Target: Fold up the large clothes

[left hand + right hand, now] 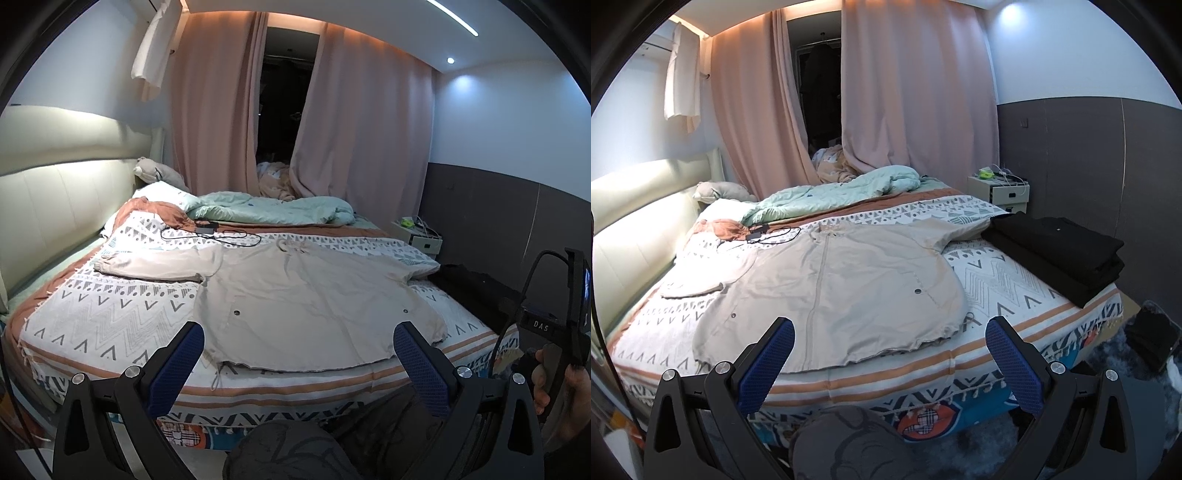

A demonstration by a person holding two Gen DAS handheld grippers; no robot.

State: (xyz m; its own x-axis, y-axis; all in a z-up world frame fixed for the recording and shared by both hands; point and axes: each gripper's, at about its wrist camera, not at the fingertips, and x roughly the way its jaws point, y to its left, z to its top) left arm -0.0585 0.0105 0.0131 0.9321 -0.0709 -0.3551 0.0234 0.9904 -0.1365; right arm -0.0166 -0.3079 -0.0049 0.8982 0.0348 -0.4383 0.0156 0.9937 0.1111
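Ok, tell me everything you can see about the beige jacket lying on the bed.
The beige jacket lies spread flat, front up, on the patterned bedspread. It looks like thin, slightly creased cotton. A closed placket runs down its middle, with a dark snap on either side low down. One sleeve stretches toward the headboard. A drawstring dangles from the gathered hem at the bed's near edge. Neither pair of tongs touches it.

Bed [997, 280] under a patterned cover. Beige jacket [827, 288] spread flat in the middle, black stack [1056, 251] at its right edge. Green quilt [831, 192] and a cable [214, 236] beyond.
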